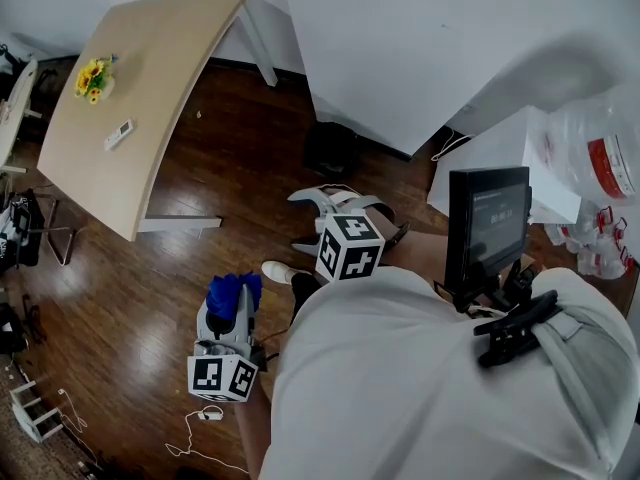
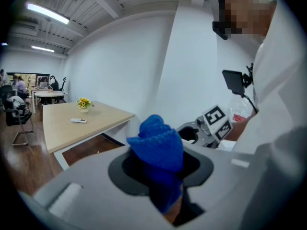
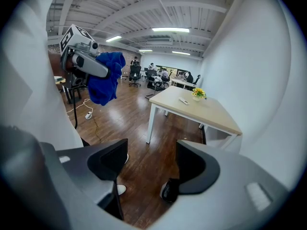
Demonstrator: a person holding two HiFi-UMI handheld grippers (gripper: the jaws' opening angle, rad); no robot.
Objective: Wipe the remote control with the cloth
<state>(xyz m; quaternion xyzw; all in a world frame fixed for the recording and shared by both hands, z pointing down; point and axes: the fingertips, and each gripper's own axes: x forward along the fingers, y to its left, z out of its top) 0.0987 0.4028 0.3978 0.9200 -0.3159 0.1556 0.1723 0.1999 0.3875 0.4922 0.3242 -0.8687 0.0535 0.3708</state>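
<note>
A white remote control (image 1: 118, 134) lies on the light wooden table (image 1: 150, 78), far from both grippers; it also shows as a small white bar, the remote (image 2: 78, 120) in the left gripper view and the remote (image 3: 183, 101) in the right gripper view. My left gripper (image 1: 231, 303) is held low near my body and is shut on a bunched blue cloth (image 1: 232, 292). That cloth (image 2: 158, 145) fills the jaws. My right gripper (image 1: 335, 200) is open with nothing between its jaws, above the floor. The cloth (image 3: 105, 83) and the left gripper show at the upper left of the right gripper view.
A small pot of yellow flowers (image 1: 93, 79) stands on the table next to the remote. Dark wooden floor (image 1: 120, 298) lies between me and the table. A white cable and plug (image 1: 208, 415) lie on the floor. Office chairs (image 1: 25, 230) stand at the left.
</note>
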